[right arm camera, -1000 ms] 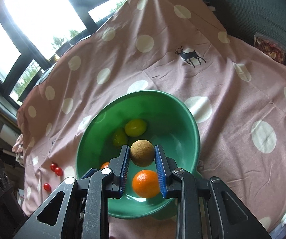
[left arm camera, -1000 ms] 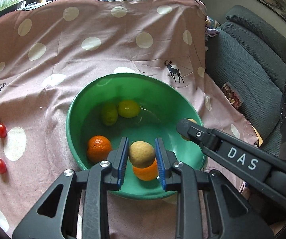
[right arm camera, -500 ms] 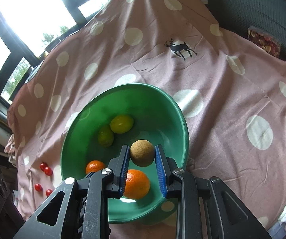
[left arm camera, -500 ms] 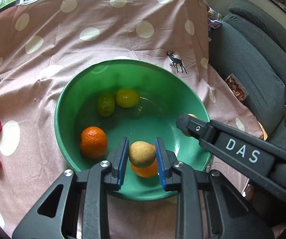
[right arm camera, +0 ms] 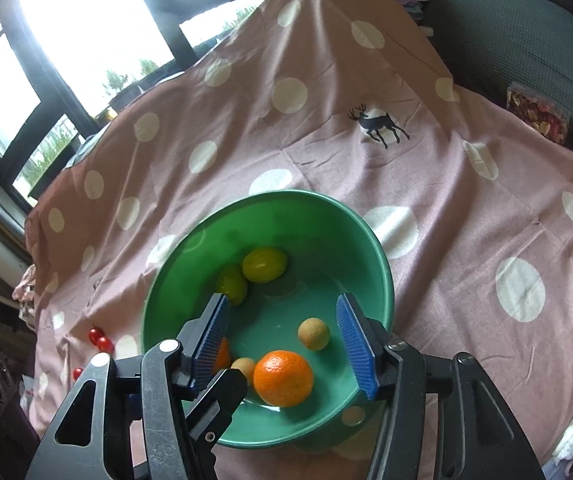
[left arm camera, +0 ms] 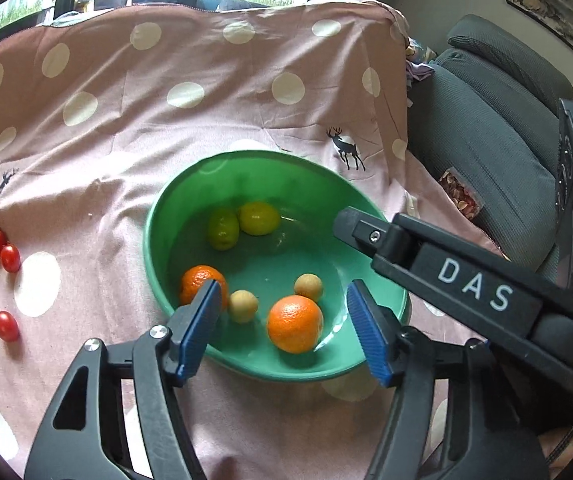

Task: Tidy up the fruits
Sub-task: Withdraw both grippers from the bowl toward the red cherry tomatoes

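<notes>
Both tools have just been opening over the green bowl (left arm camera: pixel 158 216). The left tool (left arm camera: pixel 284 330) and right tool (right arm camera: pixel 282 344) stand released, nothing between the pads. Two small tan fruits (left arm camera: pixel 242 306) (left arm camera: pixel 308 286) lie loose on the bowl floor beside a near orange (left arm camera: pixel 295 323); a second orange (left arm camera: pixel 196 282) and two green-yellow fruits (left arm camera: pixel 258 218) are also inside. Cherry tomatoes (left arm camera: pixel 6 326) remain on the cloth (left arm camera: pixel 126 128) at left, well apart from the bowl. Tools are best lifted straight clear of the rim, then taken to the tomatoes, each pinched gently.
</notes>
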